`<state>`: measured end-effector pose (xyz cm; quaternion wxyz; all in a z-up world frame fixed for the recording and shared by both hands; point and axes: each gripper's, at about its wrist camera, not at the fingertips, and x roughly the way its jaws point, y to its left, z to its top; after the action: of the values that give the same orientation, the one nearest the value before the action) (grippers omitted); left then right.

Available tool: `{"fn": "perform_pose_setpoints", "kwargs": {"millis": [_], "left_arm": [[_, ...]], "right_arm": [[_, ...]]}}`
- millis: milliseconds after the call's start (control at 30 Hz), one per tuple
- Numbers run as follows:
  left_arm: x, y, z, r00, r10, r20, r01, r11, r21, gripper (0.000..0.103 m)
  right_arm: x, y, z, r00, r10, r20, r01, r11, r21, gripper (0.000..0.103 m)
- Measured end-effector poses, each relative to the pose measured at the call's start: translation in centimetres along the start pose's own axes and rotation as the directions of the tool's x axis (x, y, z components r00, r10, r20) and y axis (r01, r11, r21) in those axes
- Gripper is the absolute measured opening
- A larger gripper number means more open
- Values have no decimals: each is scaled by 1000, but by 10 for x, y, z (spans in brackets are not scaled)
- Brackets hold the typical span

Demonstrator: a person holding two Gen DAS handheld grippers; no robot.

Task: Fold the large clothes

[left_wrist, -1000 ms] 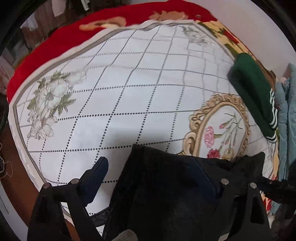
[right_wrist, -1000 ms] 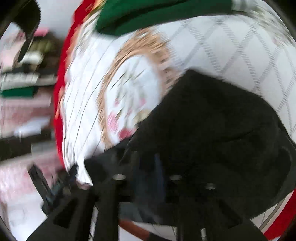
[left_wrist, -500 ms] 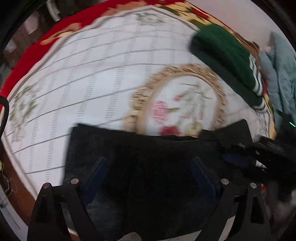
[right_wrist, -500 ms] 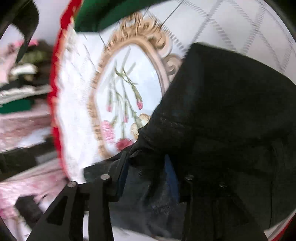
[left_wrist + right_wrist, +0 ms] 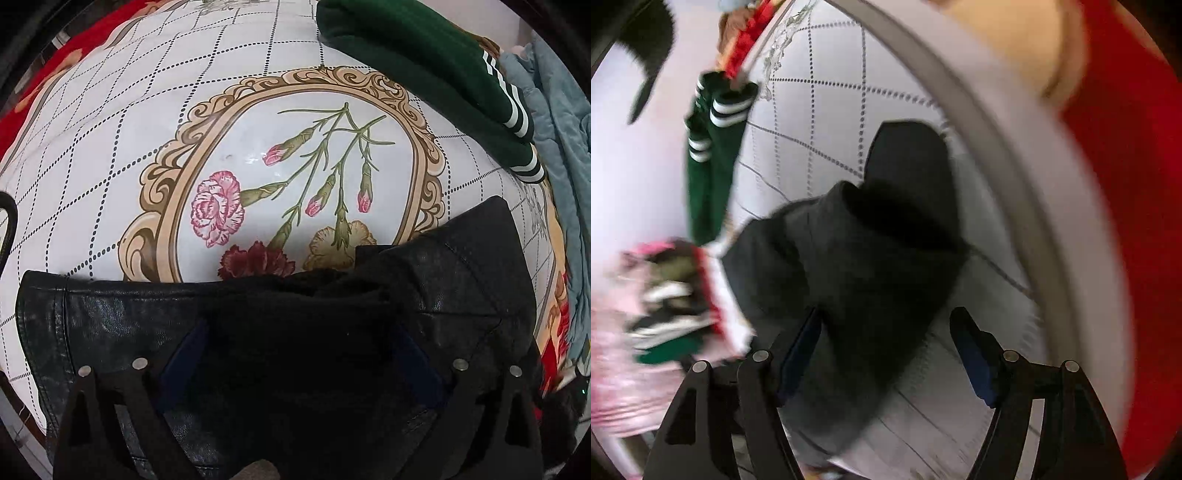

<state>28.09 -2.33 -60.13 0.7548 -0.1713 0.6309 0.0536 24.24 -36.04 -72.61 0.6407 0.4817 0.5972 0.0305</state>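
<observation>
A black leather jacket (image 5: 110,317) lies folded along the near edge of the patterned tablecloth (image 5: 258,166). My left gripper (image 5: 299,354) hangs open just above the jacket, its blue pads spread wide with dark fabric between them, not pinched. In the right wrist view the jacket's dark hood (image 5: 886,240) is bunched on the cloth. My right gripper (image 5: 886,354) is open over it, with the hood fabric lying between the fingers. That view is motion-blurred.
A folded green garment with white stripes (image 5: 424,66) lies at the far right of the table, also in the right wrist view (image 5: 709,147). A light blue garment (image 5: 561,147) is beside it. Red cloth (image 5: 1126,221) borders the tablecloth. Piled clothes (image 5: 657,295) lie beyond the table edge.
Both grippers swung right along the table edge with the jacket. The right gripper, shut on the jacket before, has opened and turned towards the hood. The left view steadied.
</observation>
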Motion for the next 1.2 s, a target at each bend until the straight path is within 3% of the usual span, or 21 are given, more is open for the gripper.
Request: {"fn": "perform_pose_setpoints", "kwargs": {"millis": [33,133,167,200,233,300,467,533,567,600,633,667,733,800,967,1200], "left_arm": [[0,0,1,1000,2,-1,-2,1000,3,101],[2,-2,-1,1000,16,2,-16,1000,17,102],[4,-4,0,1000,24,8,-24,999,21,102],[5,-6,2,999,35,16,-36,999,24,103],[6,-7,5,999,41,25,-41,999,27,103],[9,-10,11,999,30,19,-30,999,32,103],[14,-37,17,1000,4,30,-7,994,107,103],[17,-46,18,999,27,46,-32,991,130,103],[18,-48,19,999,25,47,-31,991,127,103],[18,-47,20,999,18,46,-24,993,117,103],[18,-46,21,999,8,44,-13,994,109,103],[17,-45,21,999,5,43,-10,994,111,103],[14,-41,20,999,4,49,-10,992,122,103],[8,-32,18,998,0,58,-7,992,126,103],[8,-62,32,997,-15,70,3,985,172,103],[23,-108,57,988,-152,5,148,965,218,102]], "right_arm": [[9,1,5,997,76,16,-76,997,-25,75],[26,13,9,982,184,34,-183,982,-45,74],[34,19,10,974,224,30,-223,974,-47,62],[38,24,10,974,227,25,-225,973,-52,41],[39,27,9,973,226,34,-224,973,-54,33],[33,30,6,947,316,65,-317,949,2,20],[-24,60,-8,899,426,98,-422,905,-59,18],[-28,65,-9,907,410,92,-403,911,-82,26],[-19,61,-5,922,378,88,-371,925,-84,47],[-11,56,0,934,347,84,-341,937,-75,76],[3,48,9,950,304,75,-301,952,-51,84],[15,39,16,959,279,59,-278,960,-25,86],[30,30,24,958,285,44,-286,958,19,71],[24,38,24,957,281,68,-282,959,7,22],[-16,75,6,924,364,116,-367,930,5,20],[-66,151,-13,944,285,165,-253,949,-188,20]]}}
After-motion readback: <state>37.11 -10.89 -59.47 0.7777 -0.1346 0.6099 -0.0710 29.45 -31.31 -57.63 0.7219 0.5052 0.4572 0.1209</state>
